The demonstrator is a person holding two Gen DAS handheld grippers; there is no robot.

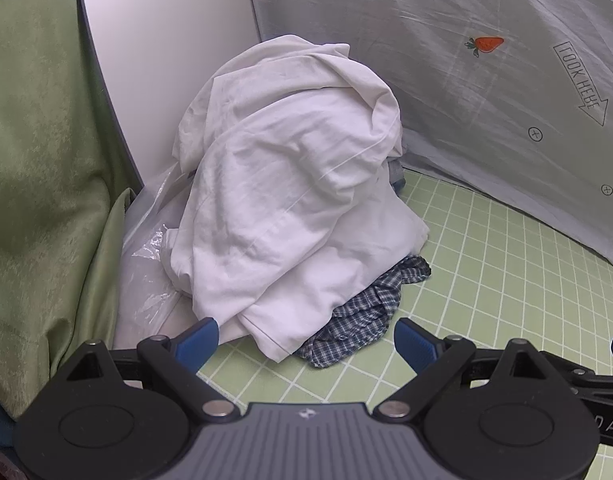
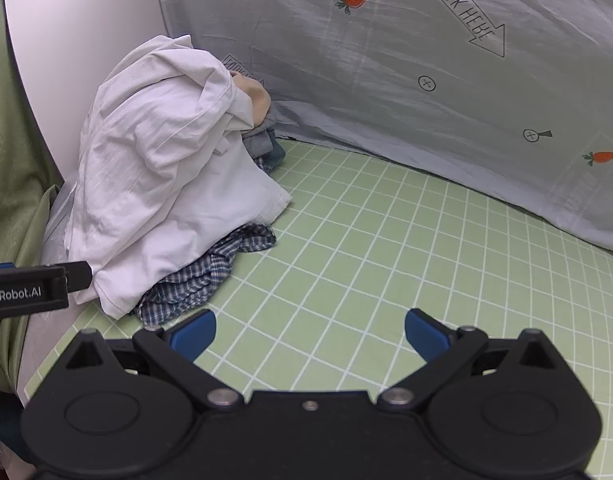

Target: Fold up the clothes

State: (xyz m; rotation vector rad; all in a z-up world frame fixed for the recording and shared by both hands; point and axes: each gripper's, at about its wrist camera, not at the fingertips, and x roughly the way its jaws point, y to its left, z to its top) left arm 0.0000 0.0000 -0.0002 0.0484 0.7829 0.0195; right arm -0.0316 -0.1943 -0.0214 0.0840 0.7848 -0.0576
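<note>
A heap of clothes is shown at the far left of a green gridded mat [image 1: 486, 280], against a white panel [image 1: 166, 60]. The heap is topped by a crumpled white garment [image 1: 290, 184], which is draped over the rest and reaches down to the mat. A blue-and-white checked garment [image 1: 362, 316] is seen protruding from beneath its near edge, and grey-blue folded fabric [image 2: 262, 140] is visible at the back of the heap. Clear plastic film [image 1: 146, 280] is tucked at the heap's left side, beside a green curtain [image 1: 46, 160]. The background is formed by a grey sheet [image 2: 386, 80] printed with carrots and the words "LOOK HERE".

The left gripper [image 1: 306, 344] is held just short of the heap, its blue-padded jaws spread wide with nothing between them. The right gripper [image 2: 310, 332] is held over bare mat to the right of the heap, its jaws likewise spread wide and empty. Both are angled downward.
</note>
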